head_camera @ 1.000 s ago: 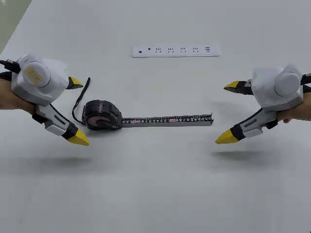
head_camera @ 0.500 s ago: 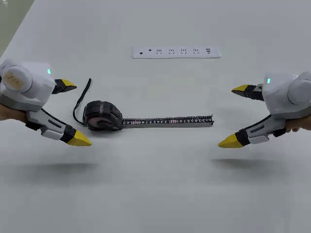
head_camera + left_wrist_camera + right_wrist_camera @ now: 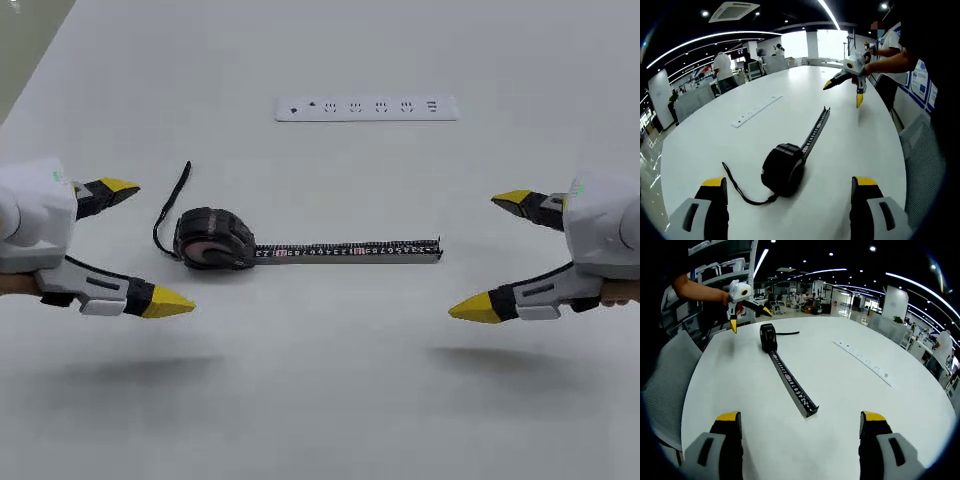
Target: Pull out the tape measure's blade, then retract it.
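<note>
Fingers (image 3: 168, 301) spread; left gripper (image 3: 152, 243), right gripper (image 3: 484, 253) backed off tape measure (image 3: 212, 238).

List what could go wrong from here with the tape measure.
The blade lies extended and the case sits unheld, with the left gripper and right gripper open and clear of both; retracting may whip the blade or drag the case. The strap beside the case could snag a jaw.
</note>
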The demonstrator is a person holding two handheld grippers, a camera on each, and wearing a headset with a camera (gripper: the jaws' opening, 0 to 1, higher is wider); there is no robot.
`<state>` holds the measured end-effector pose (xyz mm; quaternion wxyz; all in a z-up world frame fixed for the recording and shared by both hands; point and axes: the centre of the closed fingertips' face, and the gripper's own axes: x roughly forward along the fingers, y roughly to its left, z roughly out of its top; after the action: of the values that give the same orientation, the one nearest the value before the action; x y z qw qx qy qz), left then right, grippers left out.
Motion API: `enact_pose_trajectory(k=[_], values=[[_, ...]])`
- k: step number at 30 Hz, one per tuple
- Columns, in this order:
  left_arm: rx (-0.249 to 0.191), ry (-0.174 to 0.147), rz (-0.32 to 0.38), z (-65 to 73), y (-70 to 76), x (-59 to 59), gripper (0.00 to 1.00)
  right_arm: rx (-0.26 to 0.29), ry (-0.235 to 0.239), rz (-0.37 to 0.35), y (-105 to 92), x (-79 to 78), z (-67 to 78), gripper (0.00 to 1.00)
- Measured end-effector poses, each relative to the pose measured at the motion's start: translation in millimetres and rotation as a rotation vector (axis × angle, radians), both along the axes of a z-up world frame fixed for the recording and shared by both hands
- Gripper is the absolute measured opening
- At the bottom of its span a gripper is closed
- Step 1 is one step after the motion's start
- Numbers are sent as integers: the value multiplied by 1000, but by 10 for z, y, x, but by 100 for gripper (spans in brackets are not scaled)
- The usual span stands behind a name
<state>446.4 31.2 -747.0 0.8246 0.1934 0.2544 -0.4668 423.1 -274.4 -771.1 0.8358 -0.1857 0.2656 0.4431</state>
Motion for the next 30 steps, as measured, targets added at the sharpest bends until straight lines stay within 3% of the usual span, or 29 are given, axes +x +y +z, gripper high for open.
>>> enact_pose_trajectory(k=[11,23,30], values=[[-92,-18,107,0,-67,-325,100,45,-20,-79,59,-215,57,99],[-158,-40,256,32,-65,-559,100,95,-38,-174,171,-405,96,98],[-169,-47,304,1,-123,-653,100,132,-40,-240,217,-506,107,98]])
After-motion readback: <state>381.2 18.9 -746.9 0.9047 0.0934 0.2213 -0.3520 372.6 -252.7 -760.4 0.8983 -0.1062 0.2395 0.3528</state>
